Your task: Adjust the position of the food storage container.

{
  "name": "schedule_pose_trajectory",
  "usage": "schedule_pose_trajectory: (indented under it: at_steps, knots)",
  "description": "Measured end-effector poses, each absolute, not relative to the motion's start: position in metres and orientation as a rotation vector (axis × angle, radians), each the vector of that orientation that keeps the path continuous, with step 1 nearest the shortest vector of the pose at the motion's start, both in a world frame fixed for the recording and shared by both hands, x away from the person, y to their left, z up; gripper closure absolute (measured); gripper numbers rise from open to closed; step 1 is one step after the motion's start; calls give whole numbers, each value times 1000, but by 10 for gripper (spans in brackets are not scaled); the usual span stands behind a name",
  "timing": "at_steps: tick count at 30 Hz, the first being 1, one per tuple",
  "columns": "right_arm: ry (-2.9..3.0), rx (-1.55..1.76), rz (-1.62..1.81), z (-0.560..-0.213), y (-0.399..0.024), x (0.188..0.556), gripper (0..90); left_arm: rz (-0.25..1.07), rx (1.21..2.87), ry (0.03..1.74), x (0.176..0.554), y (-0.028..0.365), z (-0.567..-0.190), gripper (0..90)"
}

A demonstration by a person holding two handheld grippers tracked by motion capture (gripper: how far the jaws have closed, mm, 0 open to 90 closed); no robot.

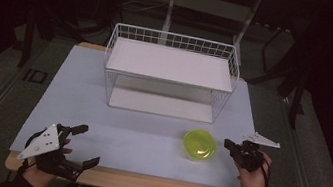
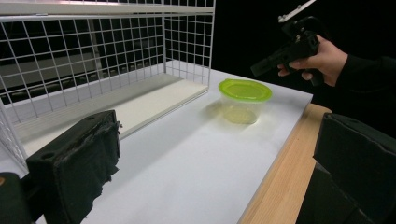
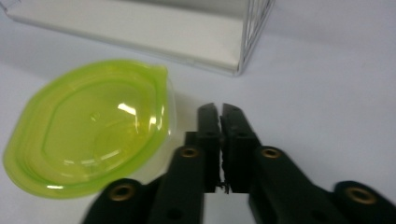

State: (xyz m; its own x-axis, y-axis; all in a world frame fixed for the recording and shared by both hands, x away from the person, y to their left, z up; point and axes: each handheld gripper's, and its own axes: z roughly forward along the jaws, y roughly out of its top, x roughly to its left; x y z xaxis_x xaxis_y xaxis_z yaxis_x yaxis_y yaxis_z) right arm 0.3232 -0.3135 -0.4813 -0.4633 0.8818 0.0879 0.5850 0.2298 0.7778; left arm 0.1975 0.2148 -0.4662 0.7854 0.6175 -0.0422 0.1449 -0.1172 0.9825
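Sitting lidded nr rack [image 1: 169, 74]: green-lid tub [image 1: 200, 145]

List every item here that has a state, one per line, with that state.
Container: upright on the table, green lid on, apart from both grippers.
Wire rack: upright on the table, both shelves bare.
Left gripper: jaws wide apart, holding nothing, at the table's near edge.
Right gripper: jaws pressed together, holding nothing, just beside the container.
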Motion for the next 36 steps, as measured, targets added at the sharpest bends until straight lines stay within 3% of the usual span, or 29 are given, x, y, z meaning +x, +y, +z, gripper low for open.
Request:
schedule_pose_trajectory:
  at_steps: [14,36]
  knots:
    - [2296,1427,992,-518,-291,328,900,455,1670,596,196,215,-466,13]
    - [2448,1359,1004,-525,-237,330,900,460,1676,599,197,214,-466,13]
